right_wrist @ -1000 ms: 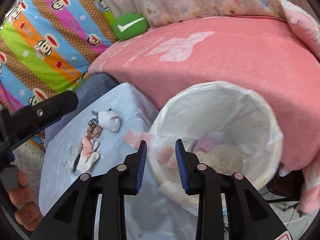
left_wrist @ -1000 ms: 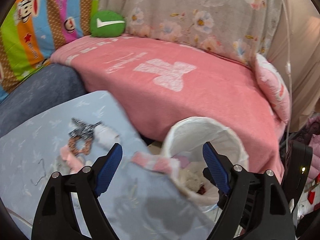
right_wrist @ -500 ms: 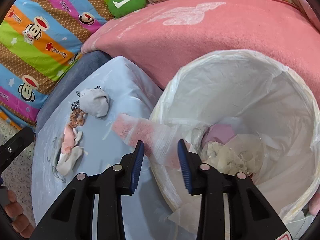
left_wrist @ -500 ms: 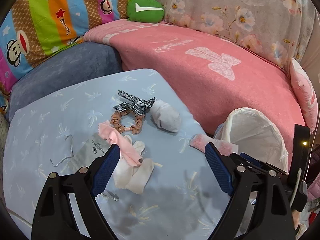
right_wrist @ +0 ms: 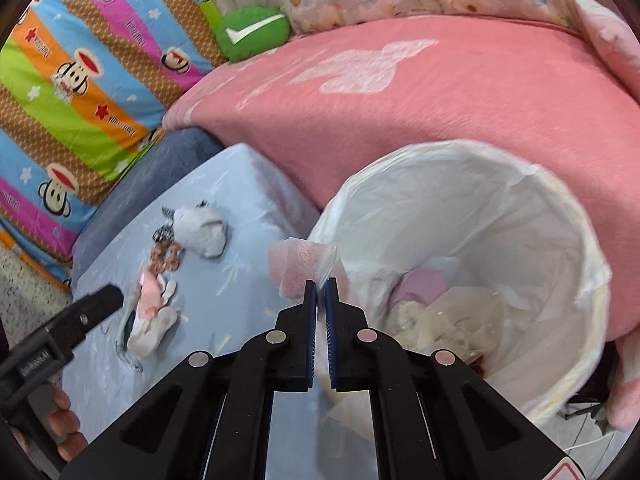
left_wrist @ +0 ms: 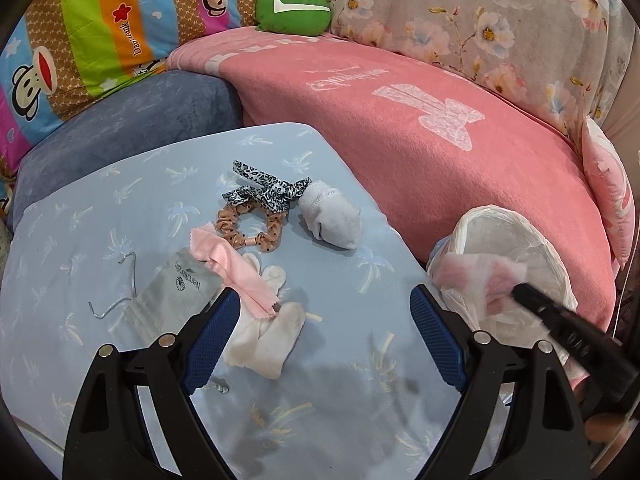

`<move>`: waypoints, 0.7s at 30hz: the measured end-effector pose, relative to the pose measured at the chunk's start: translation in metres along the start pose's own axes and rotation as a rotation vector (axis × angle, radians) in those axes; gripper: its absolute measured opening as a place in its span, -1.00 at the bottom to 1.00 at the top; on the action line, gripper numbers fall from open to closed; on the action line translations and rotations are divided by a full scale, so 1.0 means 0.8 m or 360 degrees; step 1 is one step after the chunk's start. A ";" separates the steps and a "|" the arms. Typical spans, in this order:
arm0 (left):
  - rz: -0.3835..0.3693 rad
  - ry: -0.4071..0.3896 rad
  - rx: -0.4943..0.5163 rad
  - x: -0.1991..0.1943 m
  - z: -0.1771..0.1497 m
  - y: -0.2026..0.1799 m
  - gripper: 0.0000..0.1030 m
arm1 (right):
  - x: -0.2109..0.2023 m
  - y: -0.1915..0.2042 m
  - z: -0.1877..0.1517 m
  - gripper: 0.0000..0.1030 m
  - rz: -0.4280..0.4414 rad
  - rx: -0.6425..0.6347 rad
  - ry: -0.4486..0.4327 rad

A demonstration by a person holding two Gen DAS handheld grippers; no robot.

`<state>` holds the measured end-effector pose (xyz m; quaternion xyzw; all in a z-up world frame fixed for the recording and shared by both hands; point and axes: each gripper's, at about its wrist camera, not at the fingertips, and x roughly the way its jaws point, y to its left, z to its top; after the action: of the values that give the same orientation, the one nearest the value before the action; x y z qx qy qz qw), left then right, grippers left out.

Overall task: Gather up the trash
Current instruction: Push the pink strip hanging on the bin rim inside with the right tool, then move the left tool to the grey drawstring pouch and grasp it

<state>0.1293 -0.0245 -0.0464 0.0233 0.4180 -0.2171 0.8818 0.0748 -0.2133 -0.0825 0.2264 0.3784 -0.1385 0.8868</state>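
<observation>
Pink blanket (left_wrist: 420, 128), green cushion (left_wrist: 294, 10)

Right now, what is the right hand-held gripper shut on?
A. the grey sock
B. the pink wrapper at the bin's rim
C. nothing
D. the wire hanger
B: in the right wrist view the right hand-held gripper has just closed, its blue pads pinching the pink wrapper beside the bin; the sock lies apart on the table.

Bright, even indoor light; soft shadows on the table (left_wrist: 328, 392) under the jaws. Heavy fisheye warp, dark vignette corners, slight blur.
</observation>
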 end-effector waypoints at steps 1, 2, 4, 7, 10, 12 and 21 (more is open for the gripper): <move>-0.0004 -0.0002 0.0003 -0.001 -0.001 -0.001 0.61 | -0.007 -0.006 0.002 -0.91 -0.0041 0.0010 -0.0024; -0.0005 -0.0004 0.0008 -0.003 -0.003 -0.003 0.61 | -0.014 -0.010 0.005 -0.88 -0.0084 0.0022 -0.0049; -0.0011 -0.0010 0.0010 -0.006 -0.005 -0.004 0.61 | -0.030 -0.018 0.009 -0.71 -0.0138 0.0045 -0.0110; -0.0021 -0.0008 -0.0002 -0.010 -0.008 -0.005 0.61 | -0.046 -0.014 0.010 -0.47 -0.0109 0.0041 -0.0138; -0.0026 -0.0006 -0.0010 -0.013 -0.012 -0.003 0.61 | -0.053 0.005 0.005 -0.44 -0.0052 -0.0009 -0.0129; -0.0022 -0.0011 -0.0011 -0.017 -0.015 -0.001 0.61 | -0.053 0.020 0.001 -0.43 -0.0008 -0.0044 -0.0108; 0.0028 -0.0029 -0.0076 -0.032 -0.025 0.039 0.61 | -0.049 0.108 -0.029 -0.31 0.0078 -0.0256 -0.0042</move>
<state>0.1130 0.0179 -0.0446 0.0039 0.4148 -0.1995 0.8878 0.0697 -0.1244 -0.0421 0.1618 0.3708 -0.0888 0.9102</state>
